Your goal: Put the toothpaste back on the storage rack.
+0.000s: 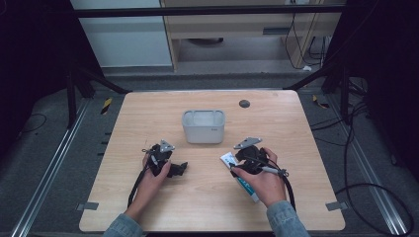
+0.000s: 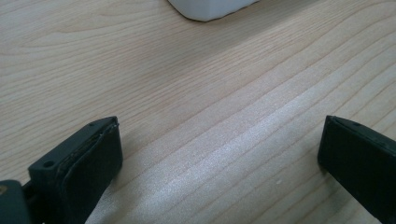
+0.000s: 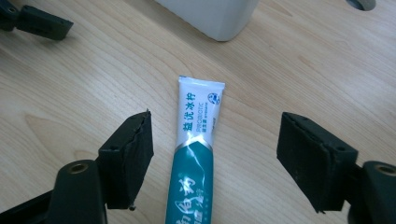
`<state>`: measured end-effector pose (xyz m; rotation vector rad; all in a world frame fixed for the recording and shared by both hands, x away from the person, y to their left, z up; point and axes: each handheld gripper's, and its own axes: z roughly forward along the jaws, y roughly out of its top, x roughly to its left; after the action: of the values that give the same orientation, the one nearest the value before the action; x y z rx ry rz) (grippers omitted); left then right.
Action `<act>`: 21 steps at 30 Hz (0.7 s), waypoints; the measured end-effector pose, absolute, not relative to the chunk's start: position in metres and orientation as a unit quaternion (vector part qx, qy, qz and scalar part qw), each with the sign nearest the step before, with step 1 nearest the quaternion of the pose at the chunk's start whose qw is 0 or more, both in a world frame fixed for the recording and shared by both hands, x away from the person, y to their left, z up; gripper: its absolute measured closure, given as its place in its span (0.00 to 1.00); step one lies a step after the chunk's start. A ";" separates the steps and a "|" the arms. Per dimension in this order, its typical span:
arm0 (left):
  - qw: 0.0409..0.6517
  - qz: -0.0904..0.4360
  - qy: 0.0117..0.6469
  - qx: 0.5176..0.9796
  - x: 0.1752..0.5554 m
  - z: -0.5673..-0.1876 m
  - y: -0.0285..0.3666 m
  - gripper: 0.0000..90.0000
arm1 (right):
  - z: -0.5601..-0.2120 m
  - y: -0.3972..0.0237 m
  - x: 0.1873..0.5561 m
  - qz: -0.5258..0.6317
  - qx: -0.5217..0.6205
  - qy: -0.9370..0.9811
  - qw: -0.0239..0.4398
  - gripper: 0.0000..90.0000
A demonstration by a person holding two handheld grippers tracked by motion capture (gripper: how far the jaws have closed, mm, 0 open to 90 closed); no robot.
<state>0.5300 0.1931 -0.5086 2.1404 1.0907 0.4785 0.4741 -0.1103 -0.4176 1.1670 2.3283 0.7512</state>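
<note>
The right gripper (image 3: 215, 154) is shown with its jaws spread wide, one on either side of a tube (image 3: 194, 158) that lies flat on the table (image 3: 70, 107); neither jaw is seen to touch it. The tube is teal along its near part and white toward its flat crimped end, which is directed at the bin (image 3: 215, 16) beyond. In the high view the right gripper (image 1: 237, 162) is held by the right hand (image 1: 264, 180) at the near right of the table (image 1: 296, 123), and the tube (image 1: 239, 174) is seen running under it from the white end at the far left to the teal part beneath the hand.

The left gripper (image 2: 219, 154) is likewise released, its jaws wide apart over bare wood (image 2: 201, 107), with a corner of the bin (image 2: 210, 8) at the far edge. In the high view it (image 1: 182, 169) is held by the left hand (image 1: 153, 177) at the near left, pointing right.

The bin (image 1: 203, 126), white and open-topped, stands near the table centre, beyond and between the two grippers. A dark round hole (image 1: 244, 103) is set in the tabletop further back.
</note>
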 end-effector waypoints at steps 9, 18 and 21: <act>0.339 0.184 0.418 0.822 0.530 -0.509 0.193 0.00 | -0.428 -0.096 0.488 0.256 0.422 0.851 0.181 0.47; 0.339 0.184 0.418 0.822 0.530 -0.509 0.193 0.00 | -0.432 -0.091 0.495 0.238 0.425 0.859 0.158 0.56; 0.339 0.184 0.418 0.822 0.530 -0.509 0.193 0.00 | -0.433 -0.092 0.499 0.231 0.436 0.858 0.145 0.58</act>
<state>0.5302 0.1931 -0.5086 2.1407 1.0895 0.4789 0.4995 -0.0920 -0.4334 1.2561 2.4715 0.6660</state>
